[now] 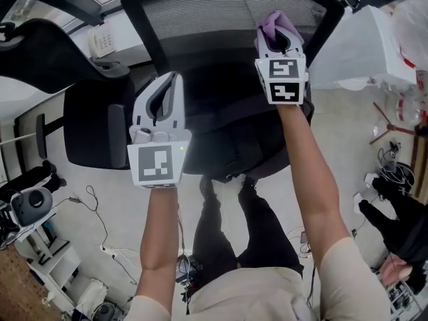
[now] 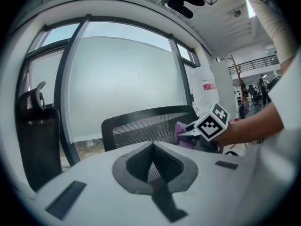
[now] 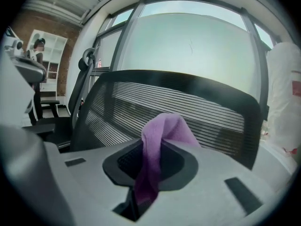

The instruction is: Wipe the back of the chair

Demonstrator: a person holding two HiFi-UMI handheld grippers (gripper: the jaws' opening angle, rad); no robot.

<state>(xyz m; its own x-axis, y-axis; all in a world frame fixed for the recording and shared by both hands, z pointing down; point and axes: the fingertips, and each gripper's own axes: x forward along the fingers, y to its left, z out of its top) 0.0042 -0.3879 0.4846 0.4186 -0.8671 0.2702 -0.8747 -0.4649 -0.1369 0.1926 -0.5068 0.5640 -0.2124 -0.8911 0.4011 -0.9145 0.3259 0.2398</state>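
Right gripper (image 1: 279, 40) clamped the purple fabric cloth (image 3: 162, 126), black mesh chair back (image 3: 207, 109) just ahead of its jaws, left gripper (image 1: 172, 87) closed empty to its left; flat, overlapping strokes with firm contact looked best.

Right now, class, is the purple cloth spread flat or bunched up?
Bunched: the purple cloth humps up in a fold, pinched between the jaws of the right hand-held gripper.

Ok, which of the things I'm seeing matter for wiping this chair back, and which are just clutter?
In the job: mesh chair back; purple cloth, clamped in the right gripper; left gripper, shut, empty.
Just lying about: second black chair; floor cables; white wrapped bundle.
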